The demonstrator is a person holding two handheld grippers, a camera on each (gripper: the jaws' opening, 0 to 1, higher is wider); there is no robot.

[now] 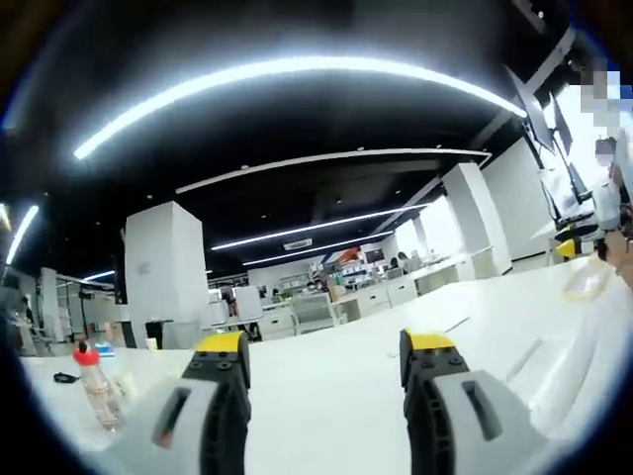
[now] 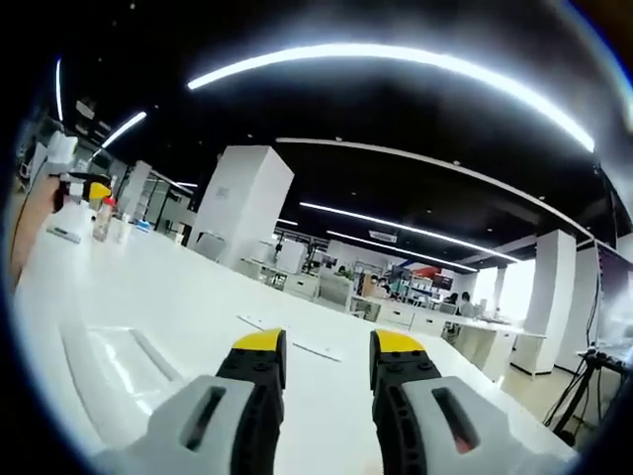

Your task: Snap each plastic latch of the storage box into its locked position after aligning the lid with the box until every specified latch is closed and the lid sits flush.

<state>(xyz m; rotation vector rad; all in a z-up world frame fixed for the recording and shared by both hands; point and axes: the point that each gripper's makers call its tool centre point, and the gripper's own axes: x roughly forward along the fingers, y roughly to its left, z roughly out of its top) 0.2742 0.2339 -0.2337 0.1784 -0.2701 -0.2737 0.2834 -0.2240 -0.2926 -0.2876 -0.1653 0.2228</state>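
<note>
My left gripper [image 1: 326,341] stands open over the white table [image 1: 326,396], its yellow-tipped jaws wide apart with nothing between them. A clear plastic shape, apparently the storage box lid [image 1: 559,361], lies flat at the lower right of the left gripper view; its latches cannot be made out. My right gripper [image 2: 328,341] is open too, jaws apart and holding nothing. In the right gripper view the same clear lid [image 2: 114,364] lies to the lower left of the jaws. The left gripper [image 2: 84,188] appears far off at the upper left, held by a hand [image 2: 30,233].
A small bottle with a red cap [image 1: 99,388] stands on the table at the left of the left gripper view. Two thin flat strips [image 2: 315,349] lie ahead of the right jaws. Desks, white pillars and seated people fill the office beyond.
</note>
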